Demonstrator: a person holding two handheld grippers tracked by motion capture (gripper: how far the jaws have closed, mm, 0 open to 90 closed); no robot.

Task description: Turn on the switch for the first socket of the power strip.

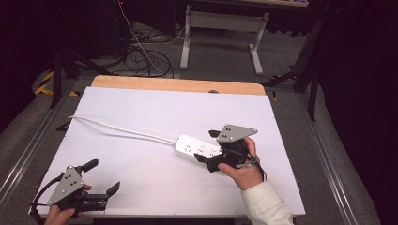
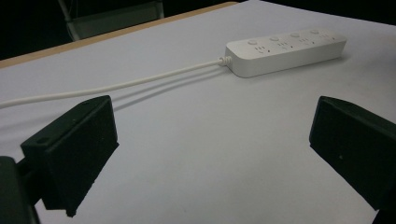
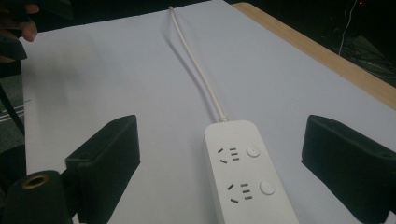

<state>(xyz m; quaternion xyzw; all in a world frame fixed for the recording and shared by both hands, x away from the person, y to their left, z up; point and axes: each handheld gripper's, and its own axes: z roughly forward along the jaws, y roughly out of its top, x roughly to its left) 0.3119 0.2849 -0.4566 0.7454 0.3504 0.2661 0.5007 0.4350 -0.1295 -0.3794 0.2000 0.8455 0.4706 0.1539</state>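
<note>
Power strip (image 1: 198,147), white with four sockets and four round switch buttons, lies flat on the white table (image 1: 141,178), right of centre. Its white cord (image 1: 117,129) runs from its left end away toward the table's far left edge. The right gripper (image 1: 211,151) hovers over the strip's right end, jaws spread wide with the strip's body between them and nothing yet held; in the right gripper view the strip sits nearer the left jaw than the right. A good grasp likely needs the jaws centred across the narrow width, lowered until they flank both long sides, then closed squarely so the smooth casing does not twist out. The left gripper (image 1: 105,177) rests well apart at the table's near left corner, jaws wide and empty.
</note>
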